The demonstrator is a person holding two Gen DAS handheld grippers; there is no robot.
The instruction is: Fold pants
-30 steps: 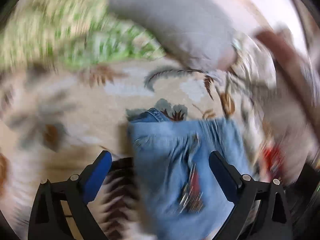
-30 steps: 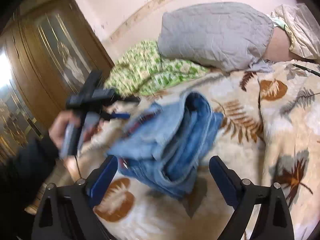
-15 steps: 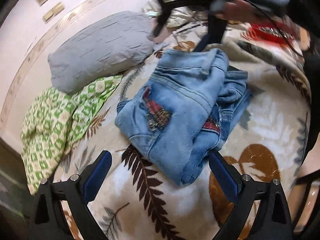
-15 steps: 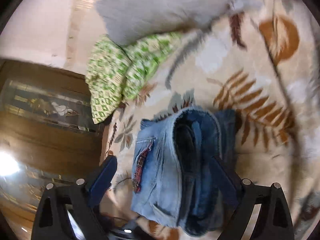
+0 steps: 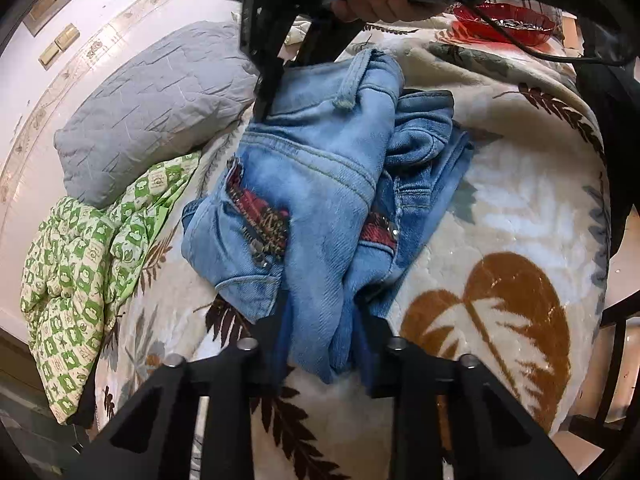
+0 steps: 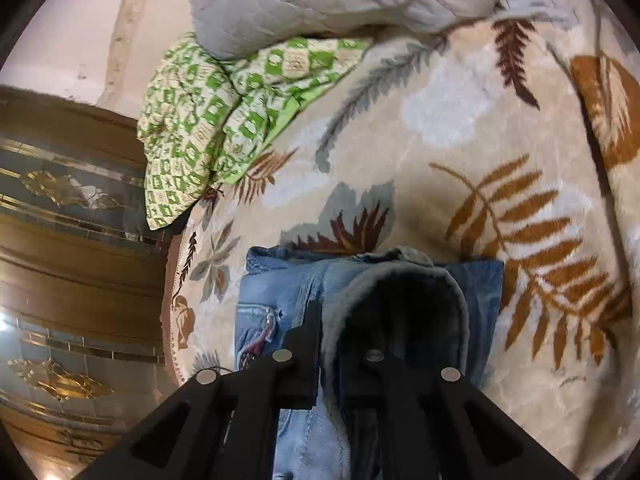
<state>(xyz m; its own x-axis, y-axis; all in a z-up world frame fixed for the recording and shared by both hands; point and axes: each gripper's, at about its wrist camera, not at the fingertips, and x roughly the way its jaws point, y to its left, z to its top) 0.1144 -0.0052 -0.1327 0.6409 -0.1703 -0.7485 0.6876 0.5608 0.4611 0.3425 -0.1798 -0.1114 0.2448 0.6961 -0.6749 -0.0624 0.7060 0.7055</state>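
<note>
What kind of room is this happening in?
Most likely a bedroom: a plush cream blanket printed with leaves covers what looks like a bed, a grey quilted pillow lies on it, and a carved wooden wardrobe stands alongside.

Both grippers, the left gripper (image 5: 320, 344) and the right gripper (image 6: 328, 344), are matte black with silver screws, a black cable trailing from the right.
</note>
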